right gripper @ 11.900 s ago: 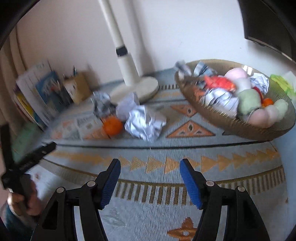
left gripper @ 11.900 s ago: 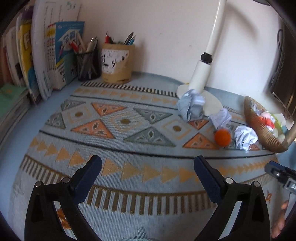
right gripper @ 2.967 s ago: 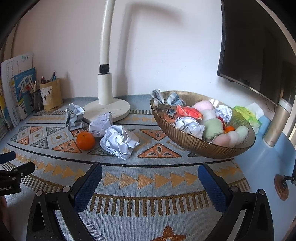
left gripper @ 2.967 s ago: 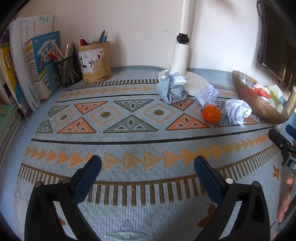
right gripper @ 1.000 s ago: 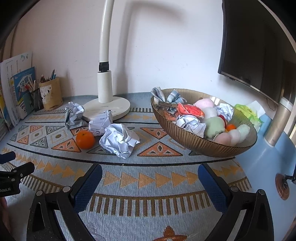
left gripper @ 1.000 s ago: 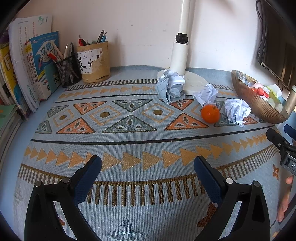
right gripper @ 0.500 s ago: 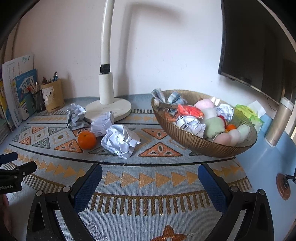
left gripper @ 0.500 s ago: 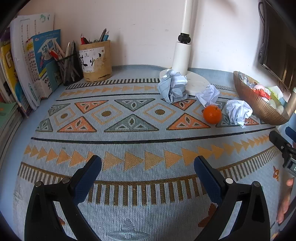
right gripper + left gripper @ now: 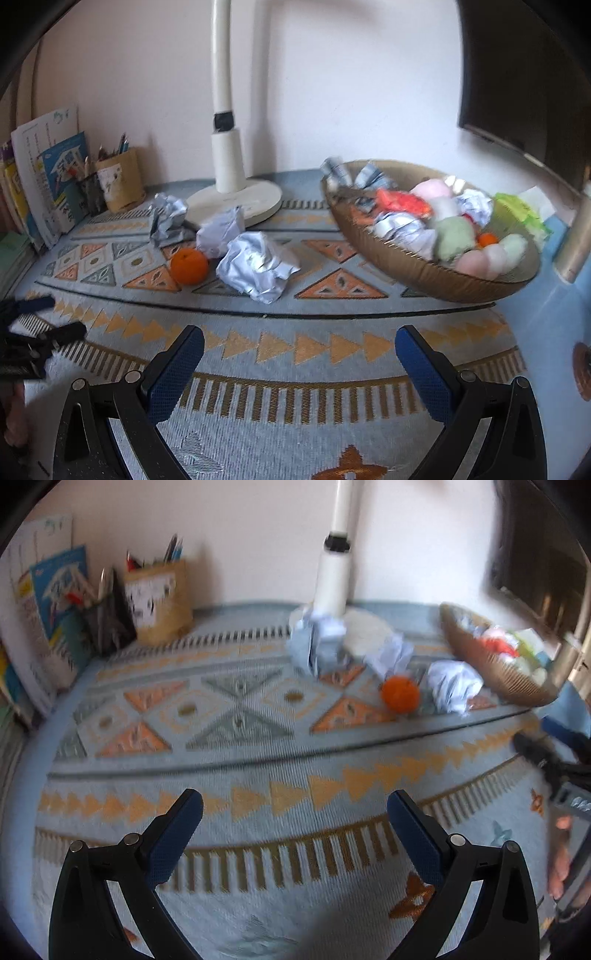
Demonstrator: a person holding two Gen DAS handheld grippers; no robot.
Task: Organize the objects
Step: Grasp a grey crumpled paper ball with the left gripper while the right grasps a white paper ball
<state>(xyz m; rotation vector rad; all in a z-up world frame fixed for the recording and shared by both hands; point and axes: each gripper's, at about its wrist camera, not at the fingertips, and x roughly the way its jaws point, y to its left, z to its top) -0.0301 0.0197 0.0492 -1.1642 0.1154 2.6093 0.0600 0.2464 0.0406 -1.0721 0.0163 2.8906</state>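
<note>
- Two grippers in view, both with jaws spread wide and nothing between them, both hovering above the patterned mat.
- Left wrist view (motion-blurred): left gripper (image 9: 294,812) is over the near edge of the mat (image 9: 229,746).
- Orange (image 9: 400,693) lies on the mat at right of centre. One crumpled paper ball (image 9: 453,691) is just beside it on the right; a second paper ball (image 9: 390,653) sits just behind it; a larger paper wad (image 9: 314,642) rests against the lamp base (image 9: 364,633).
- Woven bowl (image 9: 491,672) at far right, filled with mixed items; blur hides detail.
- Pen holders (image 9: 155,598) and upright books (image 9: 48,609) stand along the back left.
- Right gripper's tips show at the right edge.
- Right wrist view: right gripper (image 9: 299,365) is above the mat's bordered edge.
- Orange (image 9: 188,266) sits left of centre, with the nearest paper ball (image 9: 258,271) close on its right, apart from the bowl (image 9: 436,275).
- Bowl holds crumpled paper, pastel round items, a small orange (image 9: 487,240) and a red piece.
- Lamp (image 9: 227,158) stands behind the paper balls.
- Left gripper's tips appear at the left edge.
</note>
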